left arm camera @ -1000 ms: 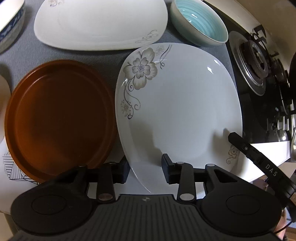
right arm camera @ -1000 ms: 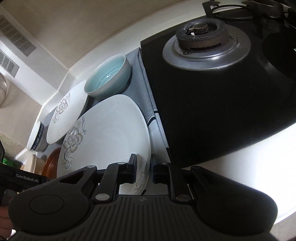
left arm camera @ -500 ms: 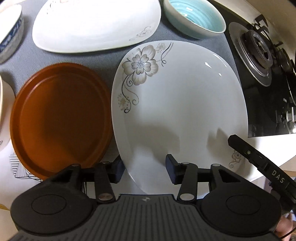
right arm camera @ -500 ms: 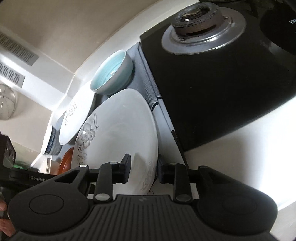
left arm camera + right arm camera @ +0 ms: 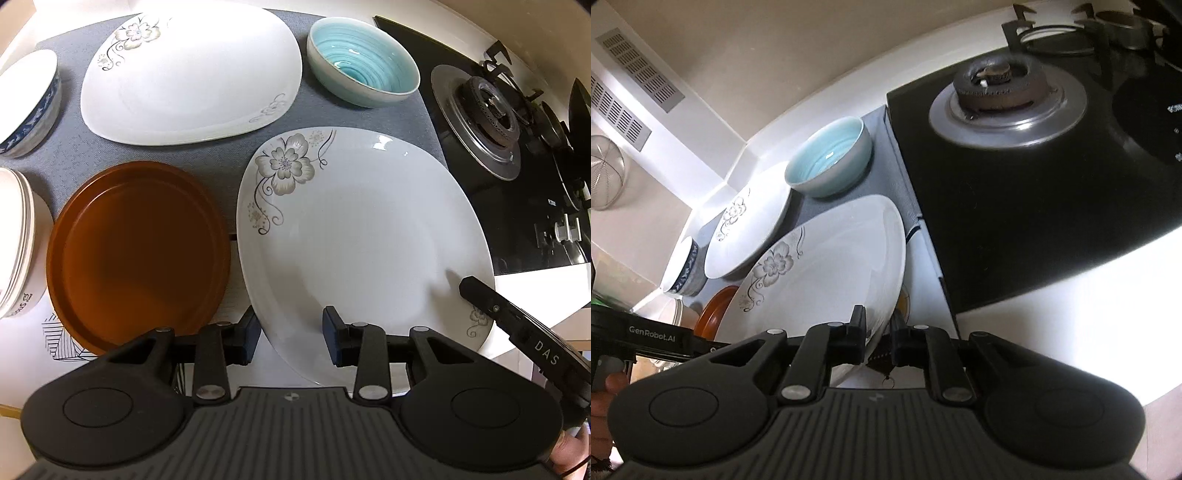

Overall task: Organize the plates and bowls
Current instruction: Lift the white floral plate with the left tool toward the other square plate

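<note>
Left wrist view: my left hand-held gripper [image 5: 291,338] straddles the near rim of the flowered white plate [image 5: 365,236], jaws closing, the pads not clearly pressing it. My right hand-held gripper [image 5: 878,334] is closing too, clamped on that plate's right edge. The plate sits tilted on the bench [image 5: 535,291] beside a brown plate [image 5: 136,251], the blue bowl [image 5: 364,70] beyond.
</note>
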### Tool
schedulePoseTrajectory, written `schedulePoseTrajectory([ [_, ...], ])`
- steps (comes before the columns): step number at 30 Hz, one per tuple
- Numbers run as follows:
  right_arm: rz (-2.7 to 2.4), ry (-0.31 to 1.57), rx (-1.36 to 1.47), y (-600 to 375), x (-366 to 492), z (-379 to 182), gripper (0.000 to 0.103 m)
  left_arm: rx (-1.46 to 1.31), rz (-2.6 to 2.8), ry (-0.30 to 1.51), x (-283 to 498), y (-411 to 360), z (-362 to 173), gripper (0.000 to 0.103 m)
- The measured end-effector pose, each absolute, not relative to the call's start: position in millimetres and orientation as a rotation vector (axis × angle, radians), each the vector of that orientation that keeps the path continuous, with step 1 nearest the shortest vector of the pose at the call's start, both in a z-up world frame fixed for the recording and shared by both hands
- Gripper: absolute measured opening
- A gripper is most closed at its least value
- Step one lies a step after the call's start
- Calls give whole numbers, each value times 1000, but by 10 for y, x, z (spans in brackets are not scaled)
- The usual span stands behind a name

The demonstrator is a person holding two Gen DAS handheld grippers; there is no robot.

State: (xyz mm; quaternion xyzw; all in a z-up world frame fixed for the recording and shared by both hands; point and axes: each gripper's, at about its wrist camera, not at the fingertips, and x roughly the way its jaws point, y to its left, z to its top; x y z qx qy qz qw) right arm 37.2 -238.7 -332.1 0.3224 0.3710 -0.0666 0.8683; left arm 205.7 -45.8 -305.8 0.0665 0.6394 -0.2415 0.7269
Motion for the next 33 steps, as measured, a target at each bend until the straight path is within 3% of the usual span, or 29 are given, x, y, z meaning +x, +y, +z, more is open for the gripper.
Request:
schedulePoseTrajectory([
  [13,-168,770,720,-2489,228,-3184,15,107,-587,1422,1972,-452,-2934,37],
  [21,-178,743,726,-2508,146,-3143,16,139,-598,1382,1916,-468,-2876,31],
  [33,-163,772,779,-2606,152,-3421,10,110,-591,1450,2073,-433,-3254,28],
])
